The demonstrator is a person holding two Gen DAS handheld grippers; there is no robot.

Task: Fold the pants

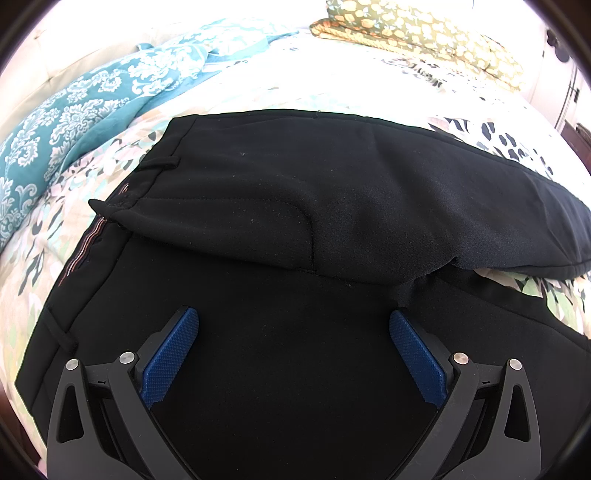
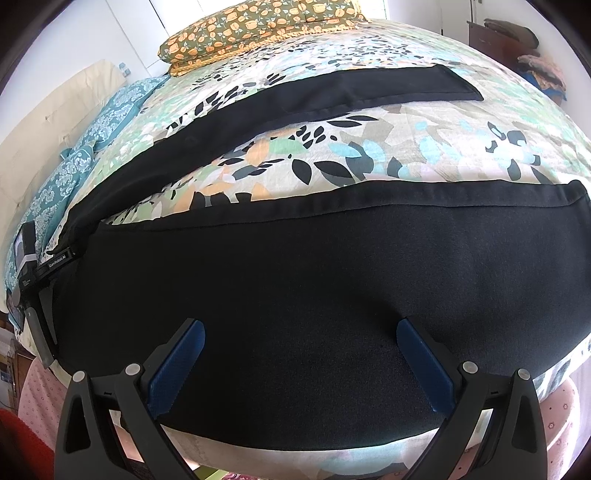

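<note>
Black pants (image 1: pixel 332 206) lie spread on a bed with a floral cover (image 2: pixel 369 155). In the left wrist view the waistband with belt loops is at the left, and the fly side is partly flapped over. My left gripper (image 1: pixel 293 321) is open and empty, just above the near hip area. In the right wrist view the near leg (image 2: pixel 295 273) stretches across, its hem at the right, and the far leg (image 2: pixel 332 92) angles away. My right gripper (image 2: pixel 300 332) is open and empty over the near leg. The left gripper's body (image 2: pixel 33 273) shows at the left edge.
A teal patterned blanket (image 1: pixel 74 107) lies at the bed's left side. An olive pillow with orange flowers (image 2: pixel 258 26) sits at the head. A dark cabinet with piled cloth (image 2: pixel 524 40) stands at the far right. The bed's near edge runs below my right gripper.
</note>
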